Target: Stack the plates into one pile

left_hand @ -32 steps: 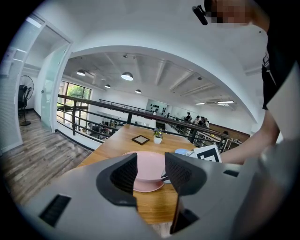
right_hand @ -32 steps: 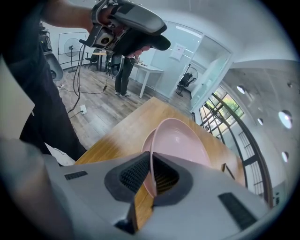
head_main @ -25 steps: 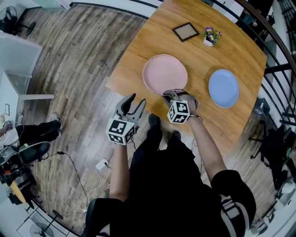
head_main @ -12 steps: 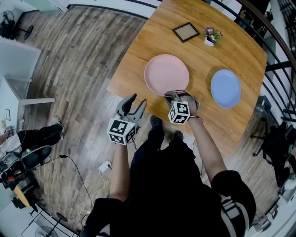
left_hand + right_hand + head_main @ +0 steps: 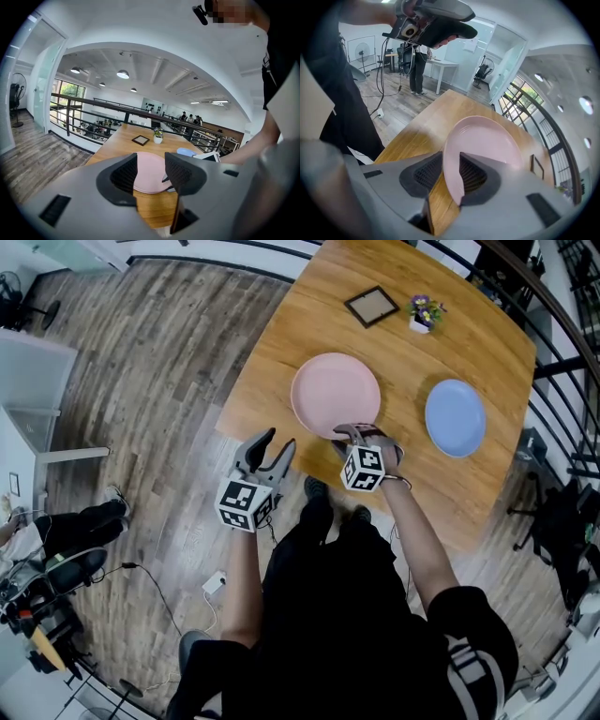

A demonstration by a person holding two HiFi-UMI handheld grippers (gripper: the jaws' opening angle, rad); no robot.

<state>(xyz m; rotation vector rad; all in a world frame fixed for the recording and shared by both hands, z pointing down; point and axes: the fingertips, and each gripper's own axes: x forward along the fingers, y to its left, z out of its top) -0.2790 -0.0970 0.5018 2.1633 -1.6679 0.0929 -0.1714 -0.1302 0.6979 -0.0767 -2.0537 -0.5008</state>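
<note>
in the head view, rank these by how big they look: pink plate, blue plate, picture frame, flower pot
1. pink plate
2. blue plate
3. picture frame
4. flower pot
The frame and pot sit farther from the camera, so they may look smaller than they are.

No legible text, brand, number or sign anywhere. White cube (image 5: pixel 246 504) on left gripper (image 5: pixel 272 441), white cube (image 5: pixel 364 468) on right gripper (image 5: pixel 353 432): black square marker patterns only, no letters. Dark-framed square picture (image 5: pixel 372 305): content too small to read.
</note>
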